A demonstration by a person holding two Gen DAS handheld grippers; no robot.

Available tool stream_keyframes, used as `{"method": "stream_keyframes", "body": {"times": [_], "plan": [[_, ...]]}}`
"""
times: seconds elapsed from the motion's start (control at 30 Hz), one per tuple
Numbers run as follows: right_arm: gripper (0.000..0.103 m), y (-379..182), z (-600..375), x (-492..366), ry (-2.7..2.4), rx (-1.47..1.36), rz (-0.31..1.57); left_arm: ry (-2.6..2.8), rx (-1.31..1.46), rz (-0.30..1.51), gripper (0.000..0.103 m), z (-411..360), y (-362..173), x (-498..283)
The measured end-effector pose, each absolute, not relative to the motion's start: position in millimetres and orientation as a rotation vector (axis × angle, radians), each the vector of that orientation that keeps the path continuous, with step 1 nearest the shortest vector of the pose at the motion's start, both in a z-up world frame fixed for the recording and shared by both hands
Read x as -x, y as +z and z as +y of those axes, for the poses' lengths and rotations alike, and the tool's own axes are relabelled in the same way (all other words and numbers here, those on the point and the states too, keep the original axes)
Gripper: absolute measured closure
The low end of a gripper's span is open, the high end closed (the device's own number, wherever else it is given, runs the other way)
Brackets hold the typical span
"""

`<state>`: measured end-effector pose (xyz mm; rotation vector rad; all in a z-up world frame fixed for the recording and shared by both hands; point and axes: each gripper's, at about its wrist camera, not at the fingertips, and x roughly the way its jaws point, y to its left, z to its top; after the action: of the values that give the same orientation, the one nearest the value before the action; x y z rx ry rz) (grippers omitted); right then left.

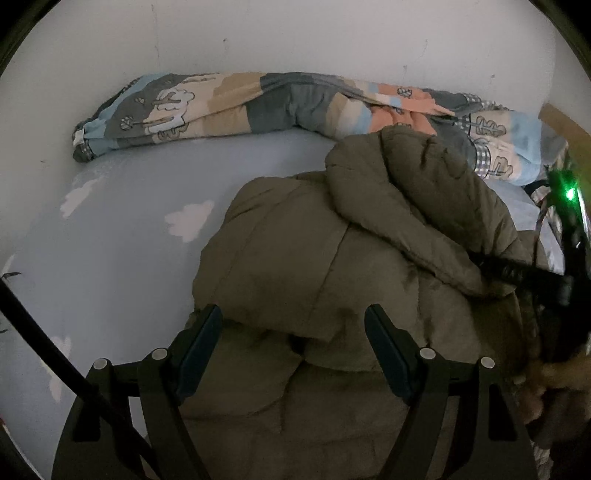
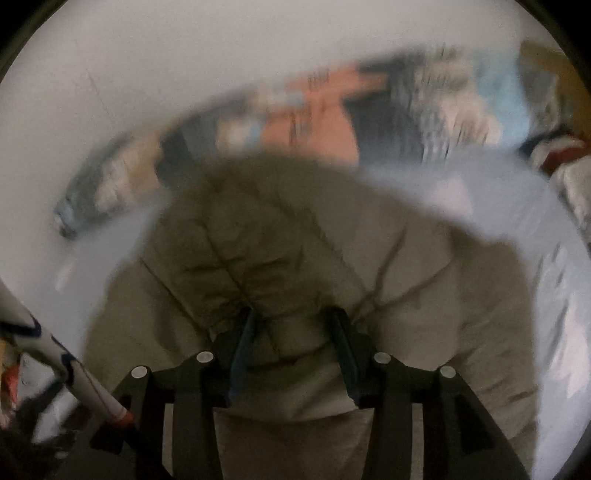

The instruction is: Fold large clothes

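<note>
An olive padded jacket [image 1: 332, 258] lies bunched on the pale blue bedsheet [image 1: 122, 229], directly beneath both tongs. The left gripper [image 1: 293, 328] hangs spread wide above its near folds, pinching nothing. The right gripper [image 2: 291, 328], in a blurred view, stands partly parted over the quilted cloth, pads apparently clear.

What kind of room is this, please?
Most likely a bedroom: a coat lies on a bed sheet with cloud prints, and a rolled quilt lies along the wall.
</note>
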<state>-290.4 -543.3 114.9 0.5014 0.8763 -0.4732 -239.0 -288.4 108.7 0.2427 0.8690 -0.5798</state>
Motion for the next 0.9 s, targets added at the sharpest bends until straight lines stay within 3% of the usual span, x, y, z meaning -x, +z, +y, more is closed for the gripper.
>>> {"method": "stream_keyframes", "body": {"times": [0.13, 0.47, 0.73, 0.9], "plan": [[0.056, 92, -542, 288, -0.477, -0.482, 0.924, -0.58, -0.223, 0.869, 0.025, -283, 112, 236], [0.056, 155, -566, 339, -0.56, -0.482, 0.746, -0.575, -0.202, 0.849, 0.025, -279, 120, 239], [0.056, 98, -587, 351, -0.581, -0.538, 0.901, -0.573, -0.215, 0.846, 0.025, -282, 119, 240], [0.055, 116, -583, 361, -0.586, -0.54, 0.844, -0.578, -0.216, 0.836, 0.025, -284, 121, 241]]}}
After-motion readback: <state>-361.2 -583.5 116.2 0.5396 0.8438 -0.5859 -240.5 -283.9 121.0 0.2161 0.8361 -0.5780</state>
